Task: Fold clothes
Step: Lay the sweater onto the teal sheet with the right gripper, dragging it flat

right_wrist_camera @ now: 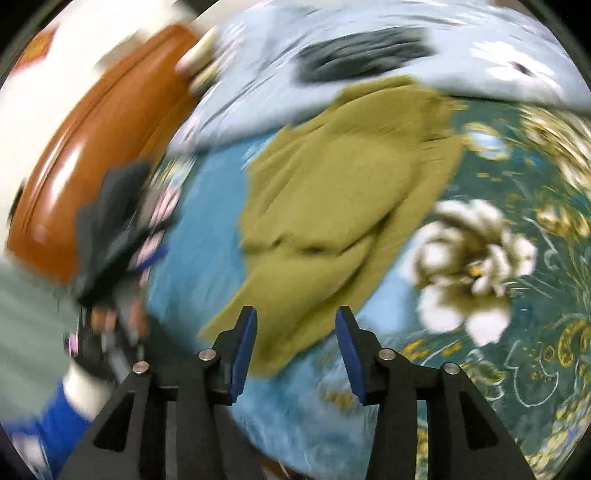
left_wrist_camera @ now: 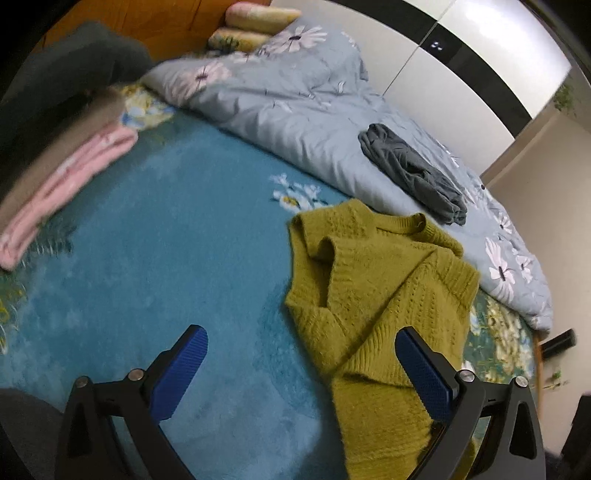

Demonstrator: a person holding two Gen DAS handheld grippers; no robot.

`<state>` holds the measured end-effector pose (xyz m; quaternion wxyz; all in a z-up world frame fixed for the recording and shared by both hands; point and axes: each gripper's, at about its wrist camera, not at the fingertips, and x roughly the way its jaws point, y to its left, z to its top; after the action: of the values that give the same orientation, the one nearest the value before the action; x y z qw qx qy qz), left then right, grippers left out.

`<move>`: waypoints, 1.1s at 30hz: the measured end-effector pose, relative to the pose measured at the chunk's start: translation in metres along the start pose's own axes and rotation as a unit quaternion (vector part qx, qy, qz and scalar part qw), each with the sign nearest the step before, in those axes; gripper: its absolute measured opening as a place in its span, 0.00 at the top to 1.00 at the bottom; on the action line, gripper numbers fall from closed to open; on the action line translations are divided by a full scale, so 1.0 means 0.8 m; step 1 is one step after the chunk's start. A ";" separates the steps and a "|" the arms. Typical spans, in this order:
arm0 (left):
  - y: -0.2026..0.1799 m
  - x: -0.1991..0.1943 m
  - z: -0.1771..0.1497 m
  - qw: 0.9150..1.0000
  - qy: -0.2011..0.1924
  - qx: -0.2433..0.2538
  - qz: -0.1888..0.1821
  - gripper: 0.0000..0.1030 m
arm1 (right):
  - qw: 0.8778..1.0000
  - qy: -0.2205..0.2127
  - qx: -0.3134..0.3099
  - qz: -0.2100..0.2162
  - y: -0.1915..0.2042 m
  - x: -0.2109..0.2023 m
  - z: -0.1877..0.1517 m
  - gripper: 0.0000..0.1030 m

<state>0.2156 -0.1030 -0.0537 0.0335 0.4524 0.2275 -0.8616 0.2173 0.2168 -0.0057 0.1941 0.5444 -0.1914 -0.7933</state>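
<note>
Olive-green knit sweater [left_wrist_camera: 373, 295] lies rumpled on the blue floral bed cover [left_wrist_camera: 166, 240], toward the bed's right side and just short of the quilt; collar points at the quilt, one sleeve flopped across the body. Not folded as it lies.

Left gripper [left_wrist_camera: 301, 373]: jaws wide, nothing held, over the bare cover, with its right finger over the sweater's near edge. Right gripper [right_wrist_camera: 295, 354]: jaws moderately apart, empty, low over the sweater's hem end. That view is heavily motion-blurred, so contact can't be judged.

Progress, as a judgement: a folded stack [left_wrist_camera: 62, 173] (pink under a brownish piece, dark on top) sits at the cover's left edge near the headboard [left_wrist_camera: 159, 22], so some garments lie done. Left to do: the sweater and a crumpled dark grey garment [left_wrist_camera: 410, 173] on the grey floral quilt [left_wrist_camera: 280, 103].

Around: quilt bunched along the far side, pillows [left_wrist_camera: 255, 26] at the head end, wardrobe [left_wrist_camera: 480, 55] behind. Open cover between stack and sweater; nothing blocks it.
</note>
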 end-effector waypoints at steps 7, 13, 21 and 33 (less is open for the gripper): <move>0.007 -0.002 -0.003 1.000 -0.007 0.000 -0.010 0.00 | 0.993 -0.022 0.110 -0.024 -0.049 0.056 0.035 0.51; 0.011 0.007 -0.005 1.000 0.005 -0.009 -0.016 0.00 | 0.987 -0.002 0.157 -0.036 -0.053 0.113 0.063 0.51; 0.017 0.015 -0.006 0.999 0.027 -0.026 -0.024 0.00 | 0.980 -0.011 0.199 -0.015 -0.052 0.106 0.072 0.91; 0.051 0.020 -0.010 0.992 0.061 -0.099 -0.045 0.00 | 0.982 -0.108 0.148 -0.038 -0.058 -0.045 0.077 0.93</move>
<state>0.2233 -0.1337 -0.0849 0.0255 0.4881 0.3337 -0.8061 0.1671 0.2801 0.0193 0.0592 0.4853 -0.3053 -0.8172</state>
